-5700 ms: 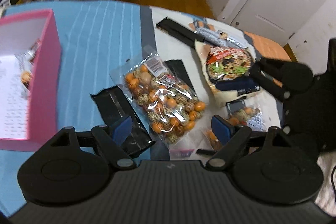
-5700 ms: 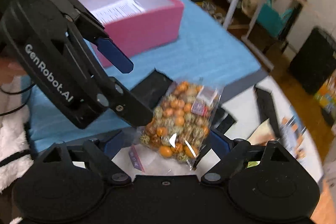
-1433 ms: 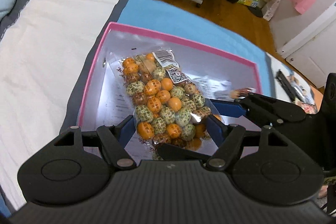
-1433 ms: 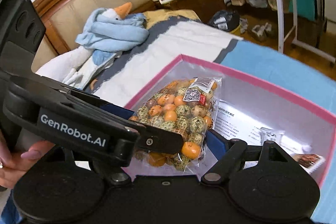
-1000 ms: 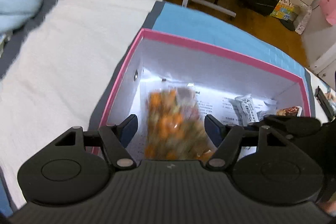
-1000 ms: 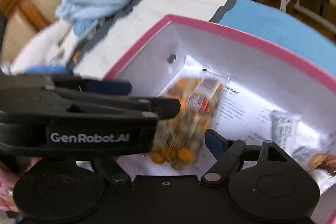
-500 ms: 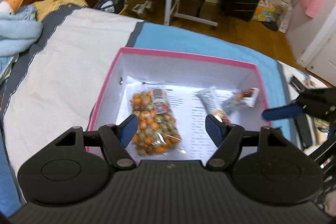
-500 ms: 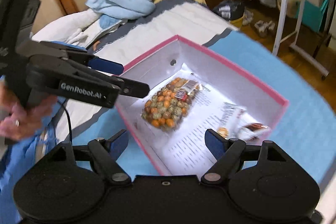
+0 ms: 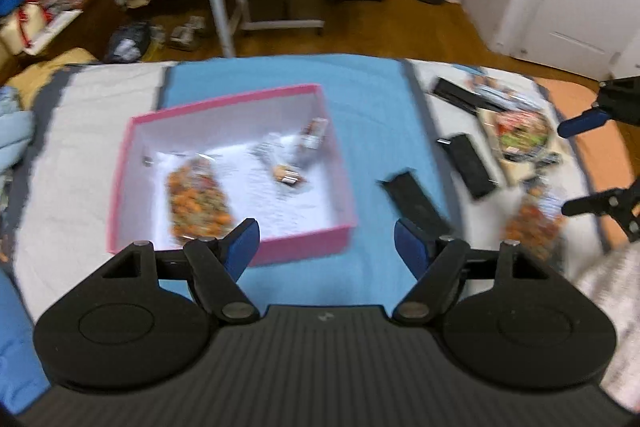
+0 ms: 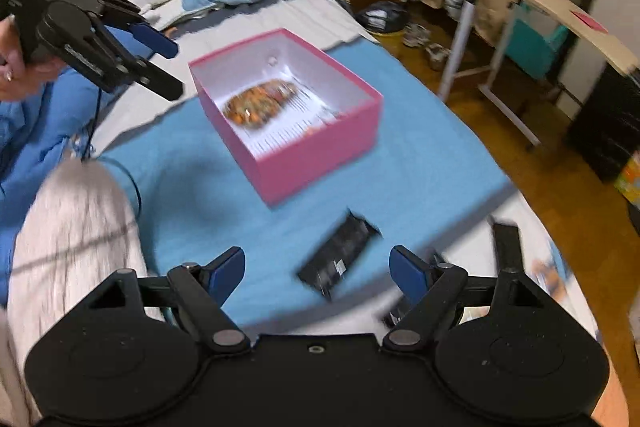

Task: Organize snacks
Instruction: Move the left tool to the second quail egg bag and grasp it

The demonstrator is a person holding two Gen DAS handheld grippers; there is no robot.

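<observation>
Overhead, left tongs (image 9: 326,241) opening and right tongs (image 10: 318,269) apart, both empty, above pink box (image 9: 232,247) holding snack bag (image 9: 198,201).

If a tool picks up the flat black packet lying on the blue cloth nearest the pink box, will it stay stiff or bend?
The flat black rectangular snack packet looks thin and film-wrapped, so it would probably flex somewhat. Being so slim, it is likely light. Its smooth wrapper may slip between the pads, and it lies flat on the blue cloth, so it should not roll.
</observation>
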